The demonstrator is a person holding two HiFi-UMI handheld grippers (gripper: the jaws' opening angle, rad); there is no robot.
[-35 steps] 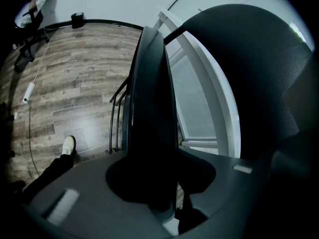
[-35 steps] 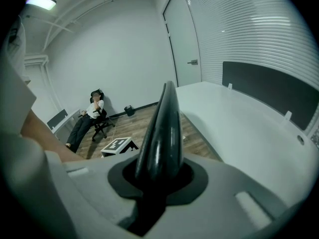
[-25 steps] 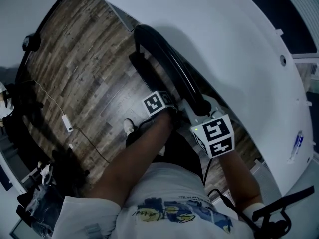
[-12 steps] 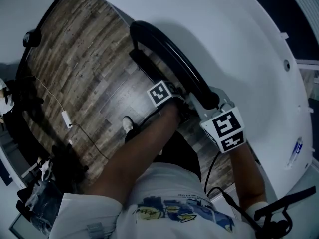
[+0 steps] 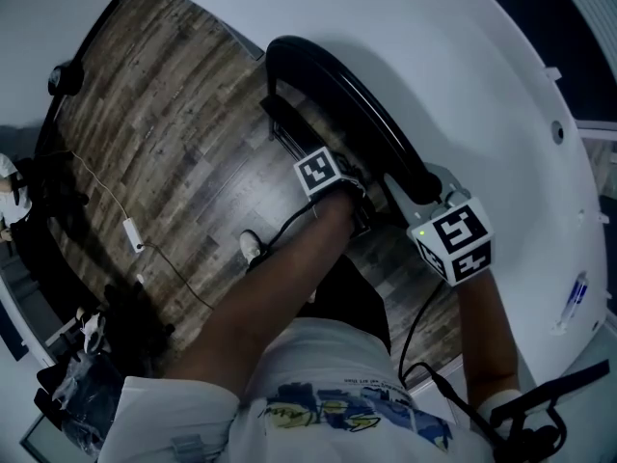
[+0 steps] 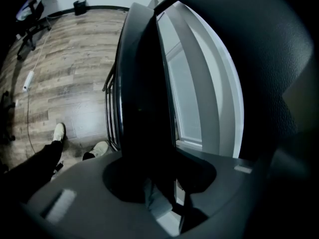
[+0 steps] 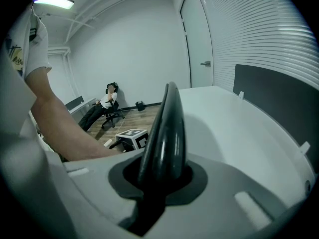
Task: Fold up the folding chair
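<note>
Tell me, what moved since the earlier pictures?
The left tongs and right tongs carried the black folding chair sideways, rightward in the head view, closer to the white table. Nothing was grabbed or released: each pair stays clamped on the chair's frame.

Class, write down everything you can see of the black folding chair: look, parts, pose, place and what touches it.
The folding chair is glossy black and looks like plastic, with a rounded top rim and thin dark bars lower down. It is seen edge-on above the wood floor, close beside the white table; whether it touches the table is unclear. The left gripper and the right gripper each have their jaws closed on its edge.
</note>
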